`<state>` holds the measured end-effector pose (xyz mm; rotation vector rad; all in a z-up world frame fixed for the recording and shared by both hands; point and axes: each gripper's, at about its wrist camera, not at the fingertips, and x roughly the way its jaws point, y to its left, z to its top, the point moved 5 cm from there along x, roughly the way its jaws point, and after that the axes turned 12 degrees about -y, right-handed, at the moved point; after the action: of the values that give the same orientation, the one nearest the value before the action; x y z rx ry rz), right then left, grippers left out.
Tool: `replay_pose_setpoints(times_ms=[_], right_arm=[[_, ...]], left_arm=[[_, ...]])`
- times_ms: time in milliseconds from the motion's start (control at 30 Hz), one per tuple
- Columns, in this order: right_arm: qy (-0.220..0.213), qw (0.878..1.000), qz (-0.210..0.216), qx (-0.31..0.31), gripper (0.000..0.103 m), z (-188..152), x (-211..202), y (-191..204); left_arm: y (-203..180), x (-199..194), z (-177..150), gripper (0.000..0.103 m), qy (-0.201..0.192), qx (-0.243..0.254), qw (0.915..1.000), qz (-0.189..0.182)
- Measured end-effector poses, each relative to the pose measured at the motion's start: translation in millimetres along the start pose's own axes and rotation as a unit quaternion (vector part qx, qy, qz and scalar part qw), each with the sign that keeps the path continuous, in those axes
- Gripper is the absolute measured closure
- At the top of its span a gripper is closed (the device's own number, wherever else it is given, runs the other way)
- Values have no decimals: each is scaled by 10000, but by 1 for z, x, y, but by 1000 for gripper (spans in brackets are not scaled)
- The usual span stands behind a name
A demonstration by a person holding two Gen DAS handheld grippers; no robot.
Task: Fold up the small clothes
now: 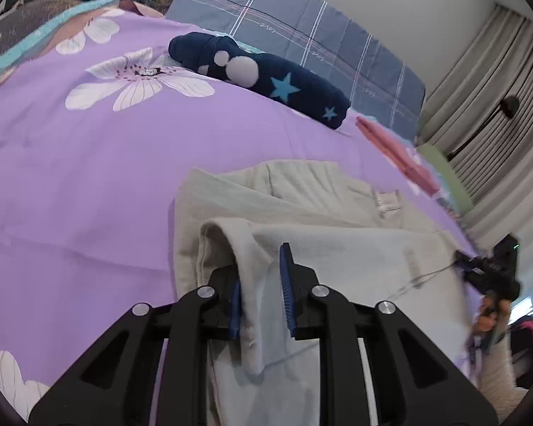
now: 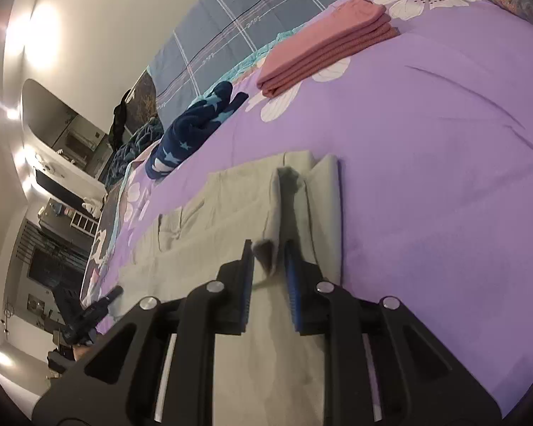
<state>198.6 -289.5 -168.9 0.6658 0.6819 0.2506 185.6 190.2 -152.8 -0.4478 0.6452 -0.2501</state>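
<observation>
A pale grey-beige garment (image 1: 302, 213) lies on the purple flowered bedspread (image 1: 89, 177), partly folded over itself. My left gripper (image 1: 261, 291) has its blue-padded jaws apart, with a folded edge of the garment lying loose between them against the left pad. My right gripper (image 2: 270, 280) also has its jaws apart, with a raised fold of the same garment (image 2: 231, 220) standing between them. The right gripper shows blurred at the garment's far edge in the left wrist view (image 1: 486, 269).
A navy star-patterned garment (image 1: 259, 74) lies rolled farther back on the bed. A folded pink stack (image 2: 323, 46) lies near a blue plaid pillow (image 1: 302, 32). Curtains (image 1: 497, 106) hang beyond the bed. A dresser with a mirror (image 2: 60, 135) stands at the left.
</observation>
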Motion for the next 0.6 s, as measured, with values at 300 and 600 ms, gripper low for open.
replay_pose_setpoints(times_ms=[300, 600], right_arm=[[5, 9995, 144, -275, 85, 6, -13, 12], [53, 9994, 52, -339, 100, 10, 3, 14]], left_arm=[[-13, -27, -19, 65, 159, 122, 9998, -1], [-28, -24, -9, 101, 46, 395, 9992, 90]])
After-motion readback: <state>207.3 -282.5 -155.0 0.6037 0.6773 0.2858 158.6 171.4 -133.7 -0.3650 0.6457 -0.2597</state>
